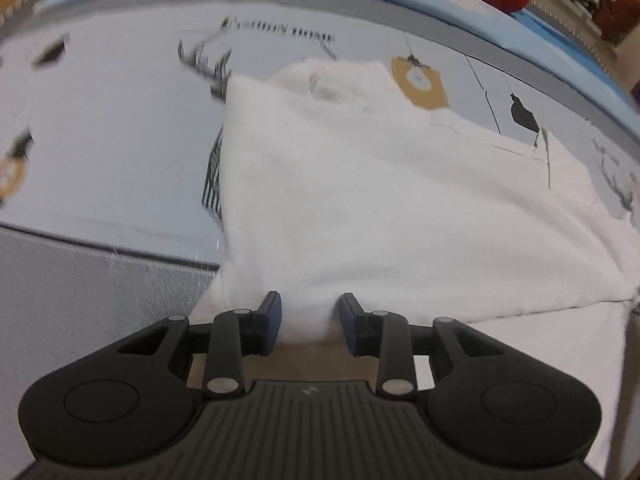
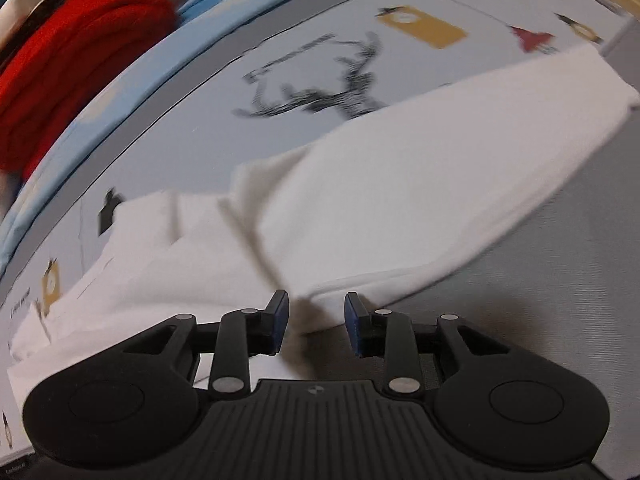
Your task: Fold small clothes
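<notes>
1. A white garment (image 1: 360, 200) lies on the printed cloth (image 1: 120, 128) that covers the surface. One side is already turned over onto the body, so the folding looks partly done, with a further fold yet to make.

2. The left hand-held gripper (image 1: 310, 316) sits at the near edge of the garment. Its jaws stand apart with a bunch of white fabric between the blue pads (image 1: 273, 312). Whether the pads actually pinch that fabric I cannot tell; the gap looks too wide for a firm grip.

3. The right hand-held gripper (image 2: 316, 316) is open too, its jaws apart around the corner of the folded flap (image 2: 400, 184), which lies just at the fingertips. It grips nothing.

4. The step in hand appears to be taking hold of the near hem at two points. My judgement is that the next move calls for both grippers to close on the fabric, catching all the layers, then lift and carry the hem over toward the collar evenly, so the fold stays square.

5. Writing: the printed cloth bears a line of dark capitals above a deer drawing (image 2: 320, 92). It is blurred; the last word may read "HOME", and the rest is not legible. No label on the garment can be read.

6. A red knitted thing (image 2: 68, 60) lies beyond the surface's far edge.
</notes>
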{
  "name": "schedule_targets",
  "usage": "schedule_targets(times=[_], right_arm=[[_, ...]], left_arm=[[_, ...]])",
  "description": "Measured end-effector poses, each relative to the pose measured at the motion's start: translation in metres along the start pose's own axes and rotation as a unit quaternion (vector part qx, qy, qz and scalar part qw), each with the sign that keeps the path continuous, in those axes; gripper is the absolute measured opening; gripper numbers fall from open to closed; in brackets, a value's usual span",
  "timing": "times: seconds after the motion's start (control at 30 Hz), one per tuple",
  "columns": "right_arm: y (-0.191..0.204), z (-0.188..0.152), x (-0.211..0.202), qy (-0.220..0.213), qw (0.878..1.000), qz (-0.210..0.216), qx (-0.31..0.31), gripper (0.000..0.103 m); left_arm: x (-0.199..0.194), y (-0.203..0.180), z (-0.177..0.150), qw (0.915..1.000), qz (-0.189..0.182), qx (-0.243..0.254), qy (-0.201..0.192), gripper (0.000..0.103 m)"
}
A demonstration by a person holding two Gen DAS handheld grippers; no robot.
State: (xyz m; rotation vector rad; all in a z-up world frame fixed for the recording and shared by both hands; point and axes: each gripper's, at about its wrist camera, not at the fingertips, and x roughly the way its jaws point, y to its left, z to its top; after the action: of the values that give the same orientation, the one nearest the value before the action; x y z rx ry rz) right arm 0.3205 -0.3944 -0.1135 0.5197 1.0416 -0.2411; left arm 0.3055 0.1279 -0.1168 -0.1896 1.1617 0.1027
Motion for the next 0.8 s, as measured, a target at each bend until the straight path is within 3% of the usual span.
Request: schedule_targets(times=[0.07,0.17,0.33,0.53,0.7,0.8], right_arm=[[-0.018,0.010,-0.013,-0.022,1.000,0.006,0.013,0.032],[-0.048,0.028,-0.034,-0.062,0.998,0.004,0.019,0.032],[-0.126,0.059,-0.060,-0.116,0.992,-0.015,0.042,0.034],[-0.230,0.074,-0.053,-0.161,0.977,-0.055,0.125,0.034],[-0.281,0.074,-0.023,-0.152,0.958,-0.007,0.242,0.036],[-0.284,0.077,-0.018,-0.171,0.953,0.005,0.251,0.036]], left_arm=[[-0.021,-0.015,0.002,0.9989,-0.004,0.023,-0.039,0.051],[-0.043,-0.036,-0.004,0.9958,-0.034,0.047,-0.071,0.061],[-0.044,-0.064,-0.011,0.9932,-0.052,0.075,-0.072,0.062],[-0.036,-0.080,-0.012,0.9924,-0.054,0.085,-0.071,0.062],[-0.031,-0.085,-0.014,0.9920,-0.057,0.089,-0.069,0.062],[-0.029,-0.089,-0.015,0.9913,-0.062,0.094,-0.068,0.062]])
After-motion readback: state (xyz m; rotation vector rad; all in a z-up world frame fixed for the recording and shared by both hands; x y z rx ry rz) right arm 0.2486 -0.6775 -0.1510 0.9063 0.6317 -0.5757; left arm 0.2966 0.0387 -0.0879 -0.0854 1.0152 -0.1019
